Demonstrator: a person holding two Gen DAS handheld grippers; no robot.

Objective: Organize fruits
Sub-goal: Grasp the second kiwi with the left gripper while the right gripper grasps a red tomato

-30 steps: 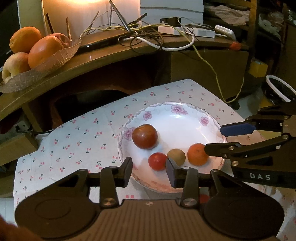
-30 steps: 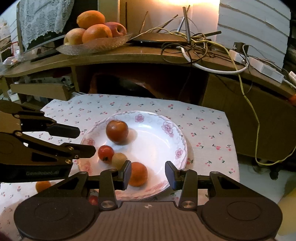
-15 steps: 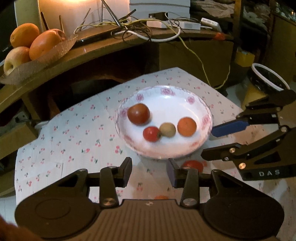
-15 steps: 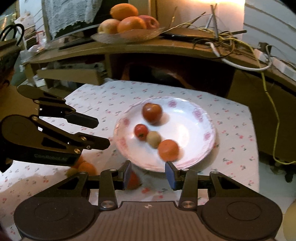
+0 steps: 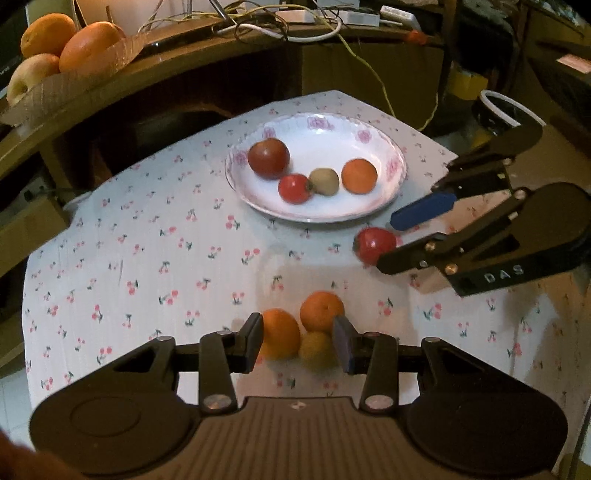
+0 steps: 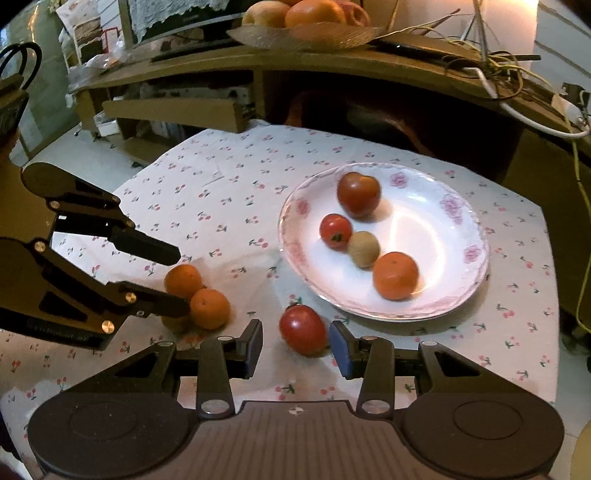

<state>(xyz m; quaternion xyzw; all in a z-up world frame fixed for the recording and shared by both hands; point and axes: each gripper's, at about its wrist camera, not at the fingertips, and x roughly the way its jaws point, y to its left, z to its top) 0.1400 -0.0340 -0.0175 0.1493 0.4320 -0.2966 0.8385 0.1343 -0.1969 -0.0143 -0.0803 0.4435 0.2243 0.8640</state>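
Note:
A white flowered plate (image 5: pixel 391 184) (image 6: pixel 469 280) on the cherry-print cloth holds a dark red tomato (image 5: pixel 268 158), a small red tomato (image 5: pixel 294 188), a kiwi (image 5: pixel 324 181) and an orange (image 5: pixel 359 176). On the cloth lie two oranges (image 5: pixel 280 334) (image 5: pixel 321 311) and a yellowish fruit (image 5: pixel 317 350) between the fingers of my open left gripper (image 5: pixel 300 341) (image 6: pixel 177 280). A loose red tomato (image 6: pixel 303 329) (image 5: pixel 374 244) lies between the fingers of my open right gripper (image 6: pixel 295 347) (image 5: pixel 384 243).
A glass dish of large oranges and apples (image 5: pixel 55 55) (image 6: pixel 306 22) stands on the wooden desk behind, beside tangled cables (image 5: pixel 295 26). A dark opening lies under the desk. The cloth's edges drop off at the left and right.
Both grippers have pulled back from the plate toward the near cloth. The loose oranges and the loose tomato have come into view between their fingers.

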